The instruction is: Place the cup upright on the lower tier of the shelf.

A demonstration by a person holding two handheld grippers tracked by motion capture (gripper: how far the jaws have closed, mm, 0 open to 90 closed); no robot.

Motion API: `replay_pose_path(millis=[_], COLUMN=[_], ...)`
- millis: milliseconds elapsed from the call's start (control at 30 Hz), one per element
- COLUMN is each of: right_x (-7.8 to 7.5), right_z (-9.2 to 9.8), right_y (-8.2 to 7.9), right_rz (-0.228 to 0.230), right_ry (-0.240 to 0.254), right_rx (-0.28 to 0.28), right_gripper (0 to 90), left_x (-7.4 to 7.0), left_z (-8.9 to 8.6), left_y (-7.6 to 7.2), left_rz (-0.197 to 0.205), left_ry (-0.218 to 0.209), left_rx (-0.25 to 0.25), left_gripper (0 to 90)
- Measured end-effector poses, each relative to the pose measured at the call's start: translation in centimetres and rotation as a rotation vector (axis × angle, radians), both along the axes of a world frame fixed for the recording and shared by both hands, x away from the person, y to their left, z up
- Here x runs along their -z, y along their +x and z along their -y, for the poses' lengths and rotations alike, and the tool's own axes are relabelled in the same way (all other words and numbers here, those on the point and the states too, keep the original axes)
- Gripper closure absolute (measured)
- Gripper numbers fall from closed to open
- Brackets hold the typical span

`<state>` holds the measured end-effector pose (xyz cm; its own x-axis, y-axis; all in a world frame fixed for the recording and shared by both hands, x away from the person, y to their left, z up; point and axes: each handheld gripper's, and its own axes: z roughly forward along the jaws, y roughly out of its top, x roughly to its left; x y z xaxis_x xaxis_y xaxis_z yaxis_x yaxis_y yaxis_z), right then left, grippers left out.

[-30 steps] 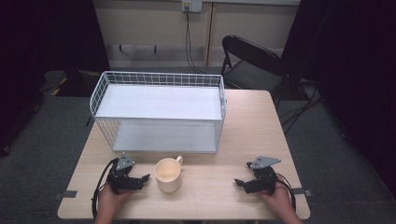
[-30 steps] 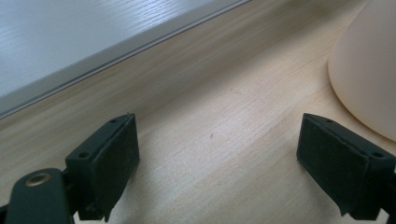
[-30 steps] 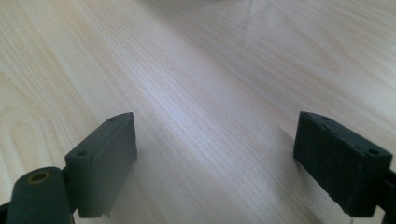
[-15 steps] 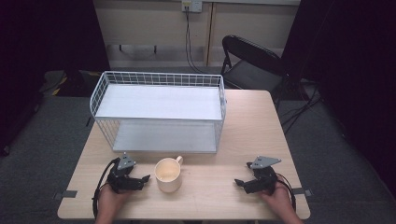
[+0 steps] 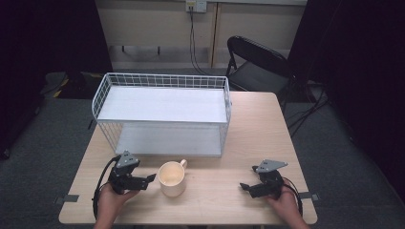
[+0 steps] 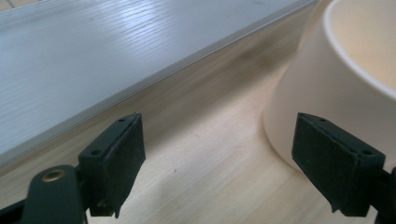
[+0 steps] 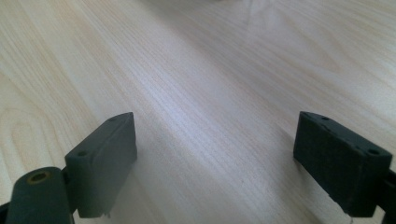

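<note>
Left gripper view: cup cut off at the top and right edges; handle out of frame. White shelf base runs blurred across the upper left.

High view: left hand comes in from 6 o'clock, forearm cropped by the frame edge, left claw held low over the counter and pointing toward 3 o'clock. Right hand also in from 6 o'clock, right claw pointing toward 9 o'clock.

Both claws spread wide, nothing between the jaws; right claw over bare wood.

Cup stands upright near the counter's front edge, just at 3 o'clock of the left claw; whether touching, cannot tell. Wire rack sits at 12 o'clock of it.
</note>
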<state>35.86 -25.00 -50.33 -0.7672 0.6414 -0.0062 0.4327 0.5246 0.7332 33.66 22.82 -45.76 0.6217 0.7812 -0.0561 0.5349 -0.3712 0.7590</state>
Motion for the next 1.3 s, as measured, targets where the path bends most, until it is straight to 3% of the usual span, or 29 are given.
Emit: replay_pose_path(millis=[100,133,233,1300], right_x=[0.0,0.0,0.0,0.0], right_z=[0.0,0.0,0.0,0.0], right_y=[0.0,0.0,0.0,0.0], right_rz=[0.000,0.000,0.000,0.000], right_ry=[0.000,0.000,0.000,0.000], right_rx=[0.000,0.000,0.000,0.000], right_gripper=[12.7,12.7,12.7,12.7], left_x=[-0.6,-0.9,-1.5,-4.3], left_z=[0.1,0.1,0.1,1.9], left_y=[0.0,0.1,0.0,0.0], left_rz=[-0.008,-0.014,-0.004,0.041], left_ry=[-0.003,-0.028,-0.046,-0.106], left_rx=[0.008,0.020,0.019,0.059], left_gripper=[17.9,18.8,19.4,22.7])
